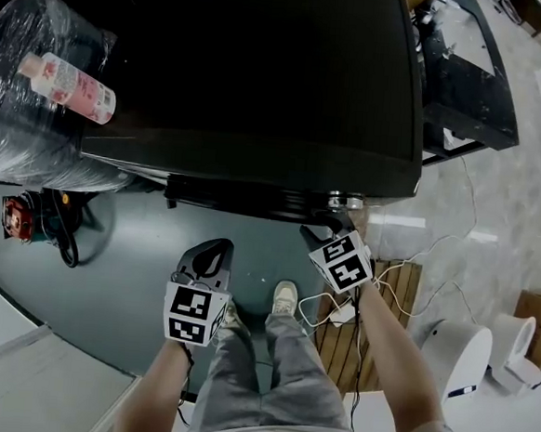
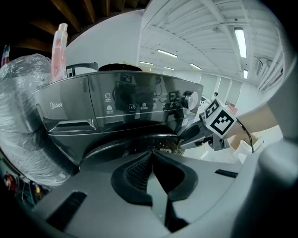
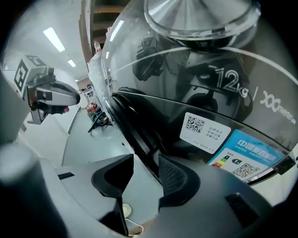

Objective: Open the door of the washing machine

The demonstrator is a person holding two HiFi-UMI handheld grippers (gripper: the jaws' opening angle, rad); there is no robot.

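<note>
The dark washing machine [image 1: 263, 70] fills the upper middle of the head view, with its round door [image 1: 253, 200] bulging out at the front. In the right gripper view the door's glass [image 3: 209, 93] and dark rim [image 3: 135, 125] are close up. My right gripper [image 3: 145, 158] is open at the door's right edge [image 1: 311, 230], with the rim running between its jaws; floor shows beside the left finger. My left gripper [image 1: 214, 245] hangs lower, in front of the door and apart from it. Its fingertips [image 2: 151, 152] meet with nothing between them, below the control panel [image 2: 135, 104].
A pink bottle [image 1: 68, 83] lies on a plastic-wrapped bulk [image 1: 26, 117] left of the machine. A red tool and cables [image 1: 19, 217] lie on the floor below it. The person's legs and shoes [image 1: 285, 297] stand between the grippers. A wooden pallet [image 1: 363, 339], white cables and white devices [image 1: 456, 351] are at the right.
</note>
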